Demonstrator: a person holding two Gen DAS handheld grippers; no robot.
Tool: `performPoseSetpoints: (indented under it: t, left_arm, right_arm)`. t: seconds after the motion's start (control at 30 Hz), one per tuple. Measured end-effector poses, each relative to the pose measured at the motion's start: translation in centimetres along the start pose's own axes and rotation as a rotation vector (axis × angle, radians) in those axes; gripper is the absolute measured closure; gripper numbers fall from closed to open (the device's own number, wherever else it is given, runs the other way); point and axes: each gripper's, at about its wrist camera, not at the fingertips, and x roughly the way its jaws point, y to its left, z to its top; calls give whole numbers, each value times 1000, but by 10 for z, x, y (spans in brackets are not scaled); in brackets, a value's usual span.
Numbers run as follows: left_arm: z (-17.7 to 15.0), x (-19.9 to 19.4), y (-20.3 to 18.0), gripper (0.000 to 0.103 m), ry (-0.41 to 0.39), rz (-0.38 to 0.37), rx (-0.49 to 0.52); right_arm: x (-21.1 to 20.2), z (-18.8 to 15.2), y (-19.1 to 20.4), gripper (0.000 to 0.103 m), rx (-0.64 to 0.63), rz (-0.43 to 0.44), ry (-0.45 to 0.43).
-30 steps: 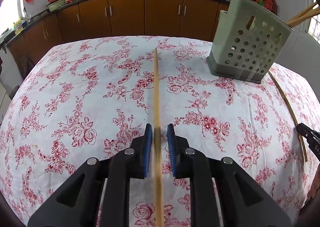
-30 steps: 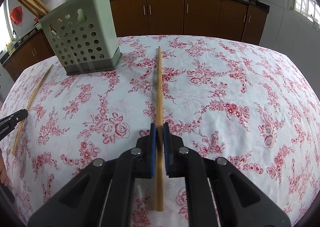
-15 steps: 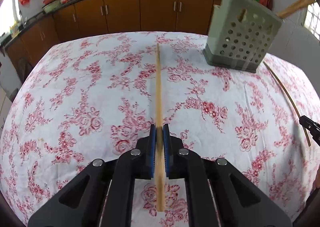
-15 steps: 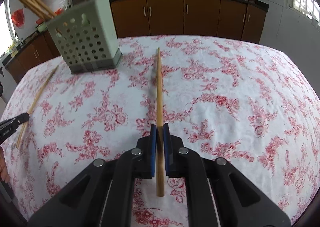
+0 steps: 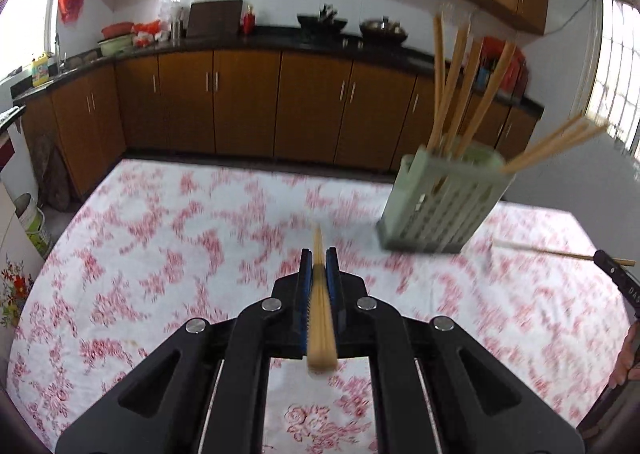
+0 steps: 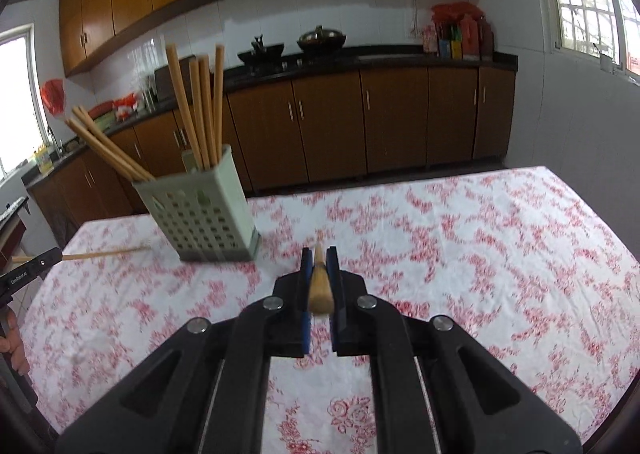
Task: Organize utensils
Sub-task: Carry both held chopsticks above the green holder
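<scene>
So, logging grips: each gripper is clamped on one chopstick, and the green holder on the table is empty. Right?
Not quite. The grips are right, but the green holder is not empty: the right wrist view shows several chopsticks standing in it.

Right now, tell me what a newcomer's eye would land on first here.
Each gripper is clamped on a wooden chopstick: the left gripper and the right gripper, above the red-flowered tablecloth. Between them stands a pale green holder bristling with chopsticks.
</scene>
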Motion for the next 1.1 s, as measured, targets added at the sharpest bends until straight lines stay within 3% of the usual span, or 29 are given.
performPoseSetpoints:
  t: [0.2, 0.5, 0.77, 0.93, 1.1]
  left_arm:
    - [15, -15, 0, 96, -60, -25, -23]
    - [17, -17, -1, 96, -68, -27, -28]
    - [41, -51, -25, 96, -137, -129, 6]
    - [63, -73, -49, 96, -171, -212, 37]
    - [81, -87, -68, 96, -198, -261, 60]
  right_arm:
    - [-13, 14, 1, 95, 6, 13, -60]
    - [-13, 17, 5, 95, -8, 23, -67]
    - [-52, 52, 20, 95, -37, 144, -127]
    - [-83, 83, 33, 95, -48, 238, -207]
    - [-99, 111, 45, 95, -47, 267, -301]
